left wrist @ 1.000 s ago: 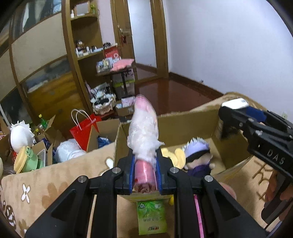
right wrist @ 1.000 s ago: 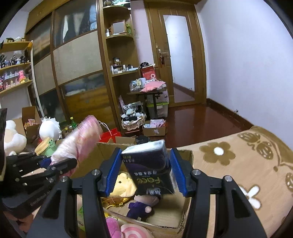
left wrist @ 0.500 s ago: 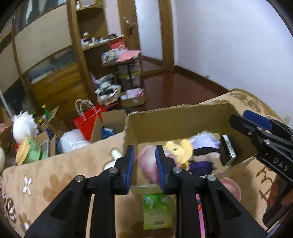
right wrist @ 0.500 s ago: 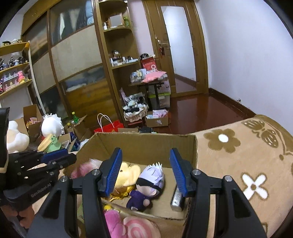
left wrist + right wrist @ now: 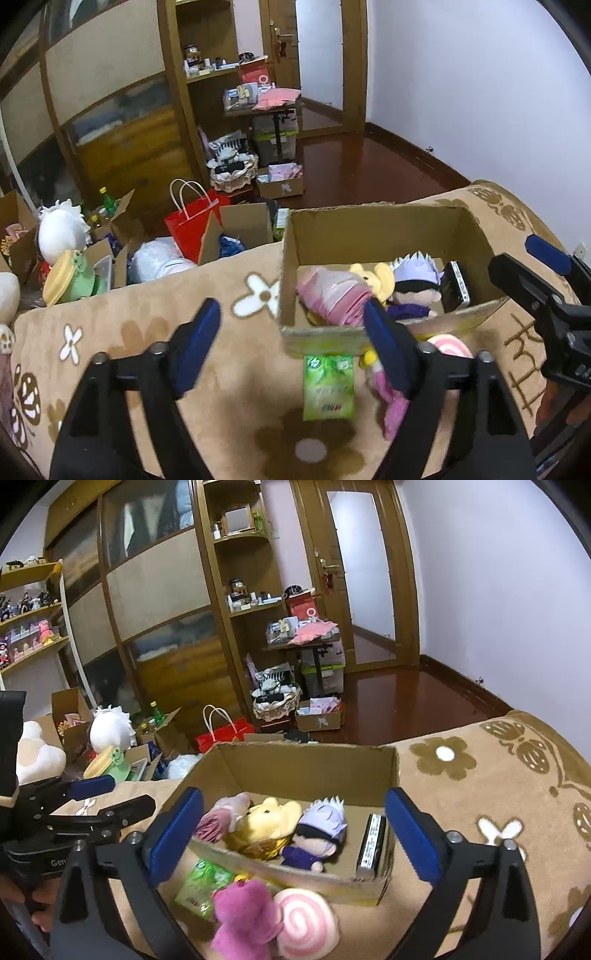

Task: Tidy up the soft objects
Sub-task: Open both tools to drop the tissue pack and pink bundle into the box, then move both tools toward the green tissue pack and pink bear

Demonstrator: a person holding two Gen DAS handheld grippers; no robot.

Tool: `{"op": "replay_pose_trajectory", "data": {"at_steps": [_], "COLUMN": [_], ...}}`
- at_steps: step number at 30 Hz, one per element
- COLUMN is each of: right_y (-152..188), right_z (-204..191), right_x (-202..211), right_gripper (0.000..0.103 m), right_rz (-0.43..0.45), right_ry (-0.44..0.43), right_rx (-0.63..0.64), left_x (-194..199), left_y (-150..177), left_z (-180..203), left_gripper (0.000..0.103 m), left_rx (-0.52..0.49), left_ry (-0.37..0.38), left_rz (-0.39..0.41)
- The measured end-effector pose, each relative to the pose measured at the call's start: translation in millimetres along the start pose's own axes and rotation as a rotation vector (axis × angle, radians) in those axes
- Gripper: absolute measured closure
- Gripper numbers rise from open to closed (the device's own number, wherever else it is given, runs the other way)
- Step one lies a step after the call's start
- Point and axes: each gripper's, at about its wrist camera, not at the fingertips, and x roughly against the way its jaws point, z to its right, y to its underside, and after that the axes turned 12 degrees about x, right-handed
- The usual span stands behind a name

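A cardboard box stands on the floral blanket. Inside lie a pink bagged roll, a yellow plush, a purple-haired doll and a dark tissue pack. In front of the box lie a green packet, a pink plush and a pink swirl cushion. My left gripper is open and empty, before the box. My right gripper is open and empty, before the box.
The brown floral blanket covers the surface. On the floor beyond are a red bag, open cartons, a white plush and a green frog toy. Shelves and a door stand behind.
The left gripper let go of the pink roll and the right let go of the tissue pack; both now lie in the box. Both grippers opened wide and drew back.
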Motion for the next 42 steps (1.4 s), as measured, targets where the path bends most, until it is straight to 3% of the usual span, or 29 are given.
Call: {"op": "replay_pose_trajectory", "data": {"at_steps": [6, 11, 14, 37, 42], "right_y": [8, 18, 26, 59, 64], "right_z": [-11, -19, -22, -31, -31], "right_x": [5, 0, -3, -44, -51], "right_gripper": [0.000, 0.000, 0.000, 0.000, 0.007], "right_rz": [-0.031, -0.078, -0.101, -0.220, -0.255], "right_ry": [-0.016, -0.022, -0.024, -0.103, -0.114], "right_rx": [0.005, 0.035, 0.029, -0.010, -0.022], "left_x": [8, -3, -14, -79, -89], "left_y": [9, 19, 24, 56, 63], "left_z": [-9, -15, -16, -14, -11], "left_gripper": [0.006, 0.005, 0.004, 0.004, 0.004], "left_rx": [0.004, -0.003, -0.001, -0.059, -0.075], "left_ry": [-0.007, -0.020, -0.002, 0.015, 0.028], "left_rz": [0.004, -0.045, -0.116, -0.332, -0.363]}}
